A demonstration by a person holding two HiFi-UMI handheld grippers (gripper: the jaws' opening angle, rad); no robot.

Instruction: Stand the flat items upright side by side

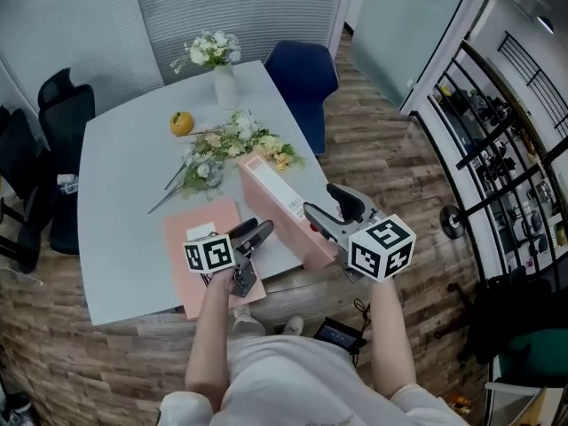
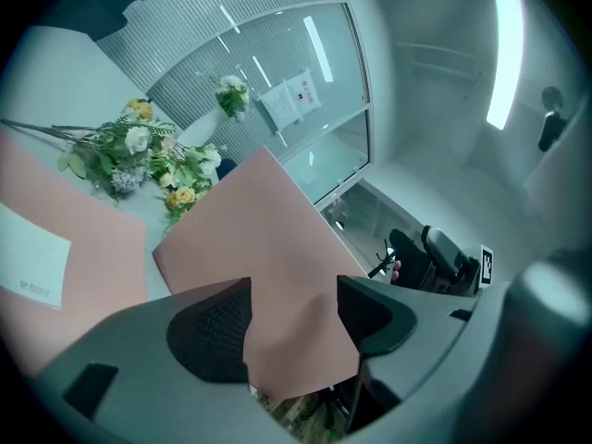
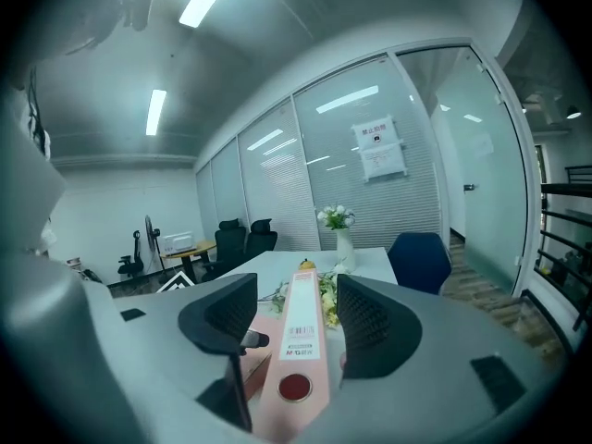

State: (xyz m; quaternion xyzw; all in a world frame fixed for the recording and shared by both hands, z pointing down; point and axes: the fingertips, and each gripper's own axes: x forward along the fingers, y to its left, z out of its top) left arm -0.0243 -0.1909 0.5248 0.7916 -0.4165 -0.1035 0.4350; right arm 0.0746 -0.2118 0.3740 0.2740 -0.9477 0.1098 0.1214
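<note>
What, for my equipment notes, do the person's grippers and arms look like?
The left gripper and right gripper match: grey bodies, black rounded jaws with textured pads, a white cube with black square markers on each. Short white sleeves; forearms bare.

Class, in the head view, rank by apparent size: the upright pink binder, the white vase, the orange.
1. upright pink binder, clearly largest
2. white vase
3. orange, only a little smaller than the white vase

Upright pink binder point(image 3: 301, 340), spine-on between the right gripper's point(image 3: 296, 291) parted jaws, flower vase point(image 3: 343, 246) beyond.
</note>
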